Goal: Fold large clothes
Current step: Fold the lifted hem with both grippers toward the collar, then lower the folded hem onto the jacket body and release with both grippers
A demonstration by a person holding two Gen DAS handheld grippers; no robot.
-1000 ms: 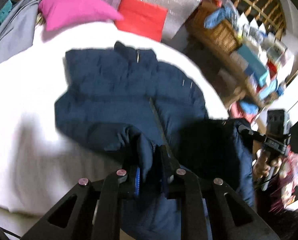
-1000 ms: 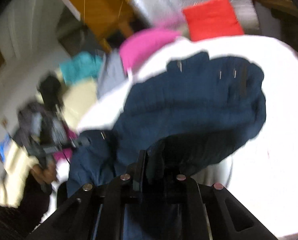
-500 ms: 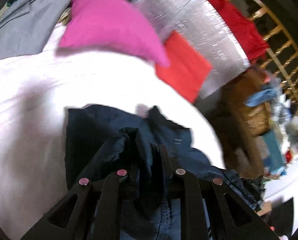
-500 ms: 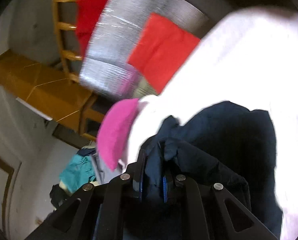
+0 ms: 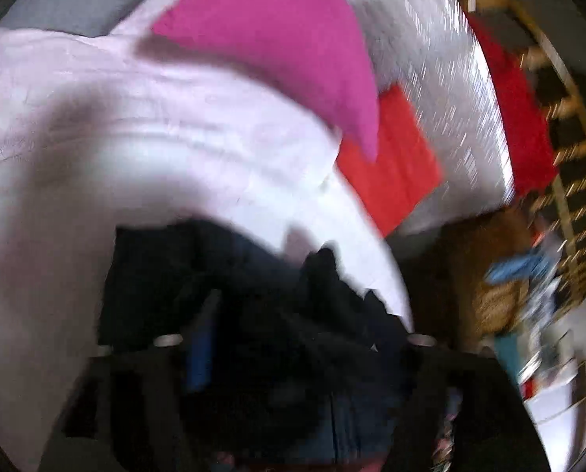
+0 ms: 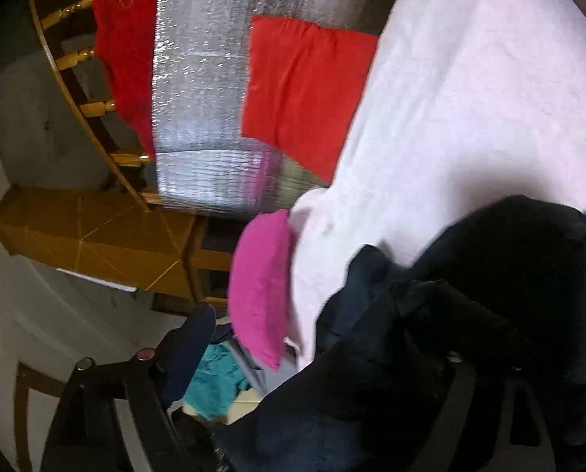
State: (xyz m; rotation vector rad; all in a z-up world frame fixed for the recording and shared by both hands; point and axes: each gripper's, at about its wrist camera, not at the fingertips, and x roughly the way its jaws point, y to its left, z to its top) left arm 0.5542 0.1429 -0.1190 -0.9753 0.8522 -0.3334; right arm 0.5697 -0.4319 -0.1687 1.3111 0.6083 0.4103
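A dark navy jacket (image 5: pixel 253 295) lies bunched on a white bed sheet (image 5: pixel 135 149), right in front of both cameras. In the left wrist view my left gripper (image 5: pixel 296 338) has its fingers spread wide, one blue pad (image 5: pixel 202 350) bare at the left and the other side hidden under jacket cloth. In the right wrist view my right gripper (image 6: pixel 304 338) is open wide too; its left finger (image 6: pixel 190 338) stands free and the jacket (image 6: pixel 470 314) drapes over the right one. The left view is blurred.
A pink pillow (image 5: pixel 285 43) and a red cushion (image 5: pixel 395 161) lie at the bed's far edge against a silver foil panel (image 6: pixel 214 78). A wooden railing (image 6: pixel 76 63), a wooden unit (image 6: pixel 96 232), and teal clothes (image 6: pixel 218 381) lie beyond the bed.
Both grippers carried the jacket's lower part forward over its upper part, then opened wide and let go of the cloth. The cameras have moved closer to the pillow end.
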